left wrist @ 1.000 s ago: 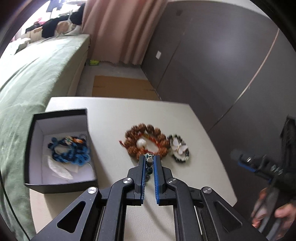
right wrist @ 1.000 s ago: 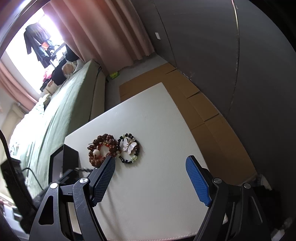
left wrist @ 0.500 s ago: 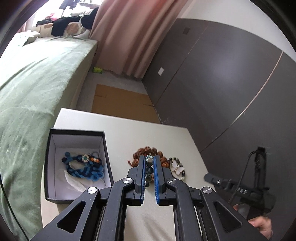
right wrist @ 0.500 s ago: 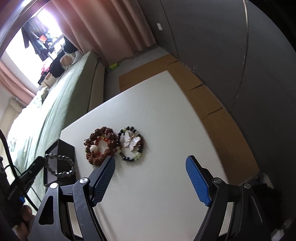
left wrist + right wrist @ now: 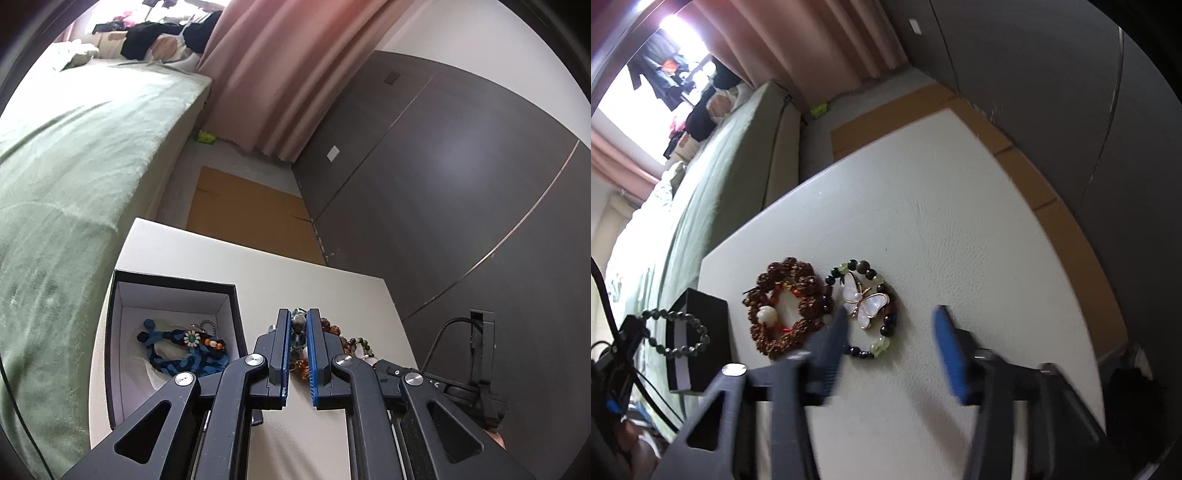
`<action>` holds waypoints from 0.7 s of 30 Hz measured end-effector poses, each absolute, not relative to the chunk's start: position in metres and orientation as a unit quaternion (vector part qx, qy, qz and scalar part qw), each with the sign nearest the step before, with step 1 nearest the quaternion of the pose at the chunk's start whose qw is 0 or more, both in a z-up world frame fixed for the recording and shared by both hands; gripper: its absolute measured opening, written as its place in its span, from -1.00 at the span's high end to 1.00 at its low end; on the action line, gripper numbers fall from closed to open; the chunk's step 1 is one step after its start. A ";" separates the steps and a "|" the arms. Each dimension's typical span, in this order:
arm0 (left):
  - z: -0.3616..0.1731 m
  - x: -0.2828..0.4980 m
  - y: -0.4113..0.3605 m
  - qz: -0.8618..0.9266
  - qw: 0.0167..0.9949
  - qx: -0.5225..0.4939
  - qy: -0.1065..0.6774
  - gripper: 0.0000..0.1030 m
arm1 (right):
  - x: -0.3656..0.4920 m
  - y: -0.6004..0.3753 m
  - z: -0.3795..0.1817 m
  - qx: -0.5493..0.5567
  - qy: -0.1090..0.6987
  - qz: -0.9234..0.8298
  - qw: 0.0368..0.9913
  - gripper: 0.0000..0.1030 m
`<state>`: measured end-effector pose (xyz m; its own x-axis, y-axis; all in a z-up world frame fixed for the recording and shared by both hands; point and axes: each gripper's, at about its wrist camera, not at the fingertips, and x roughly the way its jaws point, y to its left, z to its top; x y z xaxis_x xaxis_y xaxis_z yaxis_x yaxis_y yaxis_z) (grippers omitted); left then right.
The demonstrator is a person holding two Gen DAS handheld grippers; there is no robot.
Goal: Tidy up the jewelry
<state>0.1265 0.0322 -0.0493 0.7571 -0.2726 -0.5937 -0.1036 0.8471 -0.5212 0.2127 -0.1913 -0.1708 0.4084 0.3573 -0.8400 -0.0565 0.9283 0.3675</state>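
My left gripper [image 5: 296, 332] is shut on a dark grey bead bracelet [image 5: 297, 325], held in the air beside the black box [image 5: 177, 284]. In the right wrist view the bracelet [image 5: 677, 334] hangs as a ring from the left gripper [image 5: 629, 326], in front of the box [image 5: 701, 339]. The box holds a blue braided cord piece [image 5: 184, 350]. A brown seed bracelet [image 5: 786, 306] and a butterfly bead bracelet [image 5: 866, 306] lie side by side on the white table [image 5: 960, 229]. My right gripper [image 5: 890, 332] is open, low over the butterfly bracelet.
A green bed [image 5: 74, 166] runs along the table's left side. A dark wall [image 5: 461, 184] stands to the right, with brown cardboard [image 5: 251, 221] on the floor beyond the table. Pink curtains [image 5: 288, 74] hang at the back.
My left gripper has lifted the dark bead bracelet off the table and carried it left toward the box. My right gripper has moved forward and down over the butterfly bracelet.
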 end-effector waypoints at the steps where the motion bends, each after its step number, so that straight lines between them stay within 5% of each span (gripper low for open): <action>1: -0.050 0.127 0.033 -0.047 0.896 -0.273 0.347 0.85 | 0.214 -0.190 -0.172 0.136 0.532 0.123 0.827 0.37; 10: -0.050 0.124 0.037 -0.046 0.896 -0.279 0.343 0.85 | 0.204 -0.150 -0.170 -0.005 0.518 0.095 0.850 0.42; 15: -0.048 0.119 0.039 -0.041 0.896 -0.279 0.342 0.85 | 0.197 -0.139 -0.168 -0.061 0.514 0.088 0.851 0.84; 21: -0.039 0.110 0.043 -0.036 0.900 -0.283 0.329 0.85 | 0.192 -0.163 -0.158 -0.015 0.502 0.099 0.859 0.84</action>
